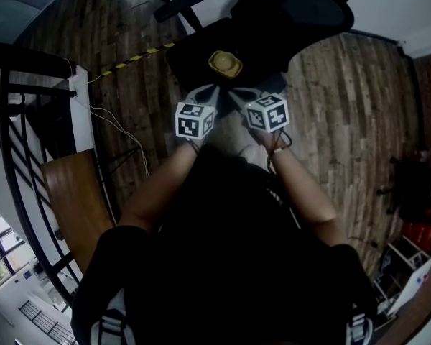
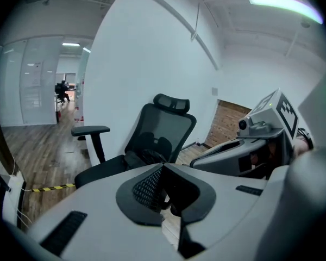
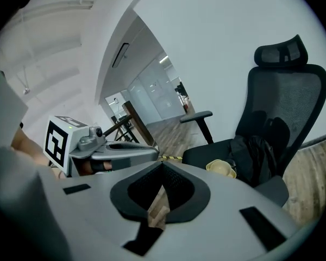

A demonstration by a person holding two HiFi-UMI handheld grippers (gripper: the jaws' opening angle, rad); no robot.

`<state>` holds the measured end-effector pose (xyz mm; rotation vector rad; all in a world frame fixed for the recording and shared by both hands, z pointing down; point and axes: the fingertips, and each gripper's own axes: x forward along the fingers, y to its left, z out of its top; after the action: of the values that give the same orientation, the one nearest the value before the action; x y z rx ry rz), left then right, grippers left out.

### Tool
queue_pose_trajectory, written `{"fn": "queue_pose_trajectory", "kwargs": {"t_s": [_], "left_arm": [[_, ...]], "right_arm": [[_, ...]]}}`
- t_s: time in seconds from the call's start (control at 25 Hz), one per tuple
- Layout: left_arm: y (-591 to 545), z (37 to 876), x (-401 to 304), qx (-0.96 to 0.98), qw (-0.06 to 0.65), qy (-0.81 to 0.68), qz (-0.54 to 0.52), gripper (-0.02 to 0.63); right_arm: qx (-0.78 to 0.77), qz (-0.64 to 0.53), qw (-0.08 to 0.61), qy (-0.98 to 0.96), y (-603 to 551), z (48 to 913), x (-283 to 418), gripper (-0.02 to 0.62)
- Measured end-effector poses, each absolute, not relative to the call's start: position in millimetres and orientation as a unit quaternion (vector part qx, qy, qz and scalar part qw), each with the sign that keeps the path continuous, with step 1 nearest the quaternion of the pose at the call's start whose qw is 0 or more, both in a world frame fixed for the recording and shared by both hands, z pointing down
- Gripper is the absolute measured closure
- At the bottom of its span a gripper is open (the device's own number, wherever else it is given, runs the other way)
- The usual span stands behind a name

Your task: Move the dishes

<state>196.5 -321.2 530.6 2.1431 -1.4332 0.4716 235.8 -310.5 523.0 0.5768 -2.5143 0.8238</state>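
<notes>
Head view is dim, and my own dark torso fills its lower half, hiding the floor beneath me. My left gripper (image 1: 210, 90) and right gripper (image 1: 233, 93) sit side by side, nearly touching. Both point to 12 o'clock at the yellow dish (image 1: 225, 64) on the seat of the black office chair (image 1: 194, 52), whose back is cut off by the frame's top edge. The dish lies just beyond my tips, apart from them.

In the left gripper view my jaws are pressed together with nothing between them, and I cannot find the dish there. The right gripper view shows the same closed, empty jaws, with the dish at 3 o'clock of their tips.

Open wooden floor (image 1: 345, 106) lies at 3 o'clock, while a black railing (image 1: 14, 113) crowds 9 o'clock.
</notes>
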Motion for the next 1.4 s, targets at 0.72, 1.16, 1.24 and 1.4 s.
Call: {"fn": "queue_pose_trajectory", "kwargs": {"t_s": [0.72, 1.16, 1.24, 1.4], "left_arm": [[-453, 564, 138, 0.765, 0.29, -0.552, 0.158, 0.611], [-499, 587, 114, 0.721, 0.305, -0.599, 0.167, 0.611], [-503, 592, 112, 0.705, 0.318, -0.612, 0.165, 0.611], [-510, 610, 101, 0.674, 0.342, -0.635, 0.159, 0.611]], "right_arm": [[0.214, 0.314, 0.238, -0.894, -472, 557, 206, 0.58], [0.152, 0.302, 0.307, -0.89, -550, 609, 194, 0.52], [0.132, 0.307, 0.329, -0.883, -556, 625, 193, 0.52], [0.095, 0.303, 0.371, -0.873, -568, 661, 185, 0.52]]}}
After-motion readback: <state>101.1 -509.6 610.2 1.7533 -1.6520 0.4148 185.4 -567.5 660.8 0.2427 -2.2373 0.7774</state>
